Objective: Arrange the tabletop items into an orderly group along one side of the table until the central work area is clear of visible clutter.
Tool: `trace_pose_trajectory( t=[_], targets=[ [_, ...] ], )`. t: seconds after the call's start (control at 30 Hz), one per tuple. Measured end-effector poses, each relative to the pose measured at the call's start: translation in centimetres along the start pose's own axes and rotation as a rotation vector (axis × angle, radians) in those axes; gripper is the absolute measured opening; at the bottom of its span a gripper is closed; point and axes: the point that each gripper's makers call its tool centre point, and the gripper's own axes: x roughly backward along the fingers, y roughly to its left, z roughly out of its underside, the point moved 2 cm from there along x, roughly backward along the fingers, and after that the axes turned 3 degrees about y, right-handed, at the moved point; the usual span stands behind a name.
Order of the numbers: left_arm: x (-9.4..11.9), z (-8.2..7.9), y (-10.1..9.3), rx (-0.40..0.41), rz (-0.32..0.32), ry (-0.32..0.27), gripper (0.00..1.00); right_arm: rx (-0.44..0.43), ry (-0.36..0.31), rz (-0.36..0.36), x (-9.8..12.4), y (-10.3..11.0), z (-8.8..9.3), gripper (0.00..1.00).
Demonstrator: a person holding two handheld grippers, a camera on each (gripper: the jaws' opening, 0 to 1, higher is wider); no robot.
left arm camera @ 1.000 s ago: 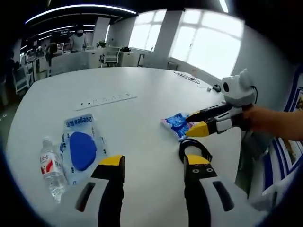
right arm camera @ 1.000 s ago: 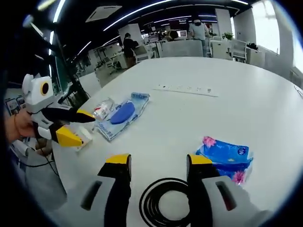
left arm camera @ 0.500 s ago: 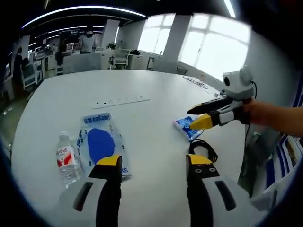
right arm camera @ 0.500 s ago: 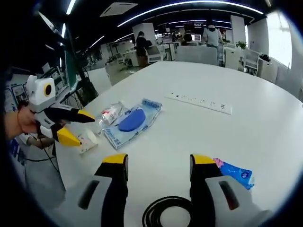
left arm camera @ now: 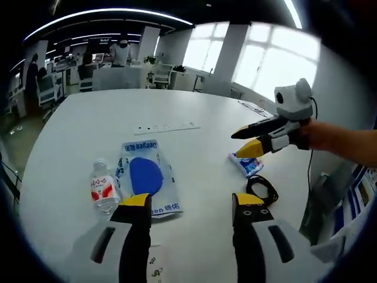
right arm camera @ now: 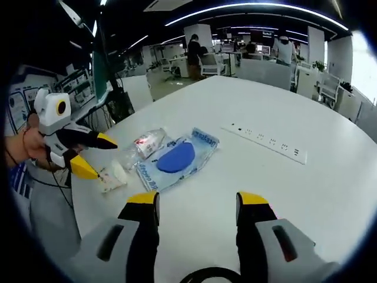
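Note:
My left gripper [left arm camera: 191,203] is open and empty above the white table [left arm camera: 88,130]. Just beyond its jaws lie a small water bottle [left arm camera: 103,191] with a red label and a clear pouch with a blue pad [left arm camera: 147,180]. Further right are a blue tissue pack [left arm camera: 247,164] and a black cable coil [left arm camera: 263,188], with my right gripper [left arm camera: 235,145] hovering over the pack. The right gripper [right arm camera: 197,200] is open and holds nothing. Its view looks across at the bottle [right arm camera: 147,141], the pouch [right arm camera: 177,159] and a small white packet [right arm camera: 112,175]. The left gripper [right arm camera: 106,159] is open beside that packet.
A white power strip [left arm camera: 165,127] [right arm camera: 271,141] lies flat further in on the table. The cable coil's edge [right arm camera: 206,274] shows between the right jaws at the bottom. Desks, chairs and people fill the office behind the table. A person's hand [left arm camera: 347,144] holds the right gripper.
Both views have shifted as the hands drew back and turned. The tissue pack has left the right gripper view and the coil has slid to its bottom edge. Nothing on the table has moved.

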Motion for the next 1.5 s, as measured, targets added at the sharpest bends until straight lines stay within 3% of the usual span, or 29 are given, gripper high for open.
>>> trace_pose_trajectory(
  t=[0.47,1.0,1.5],
  targets=[
    [1.2,0.0,2.7,0.040,-0.042,-0.035,0.54,0.134,0.032,-0.049,-3.8,0.0,-4.1,0.50],
    [1.9,1.6,4.9,0.099,-0.075,-0.047,0.53,0.252,0.075,-0.107,-8.8,0.4,-7.2,0.49],
    [1.7,2.2,6.7,0.125,-0.093,-0.053,0.53,0.326,0.125,-0.151,-13.5,0.1,-8.2,0.49]
  ],
)
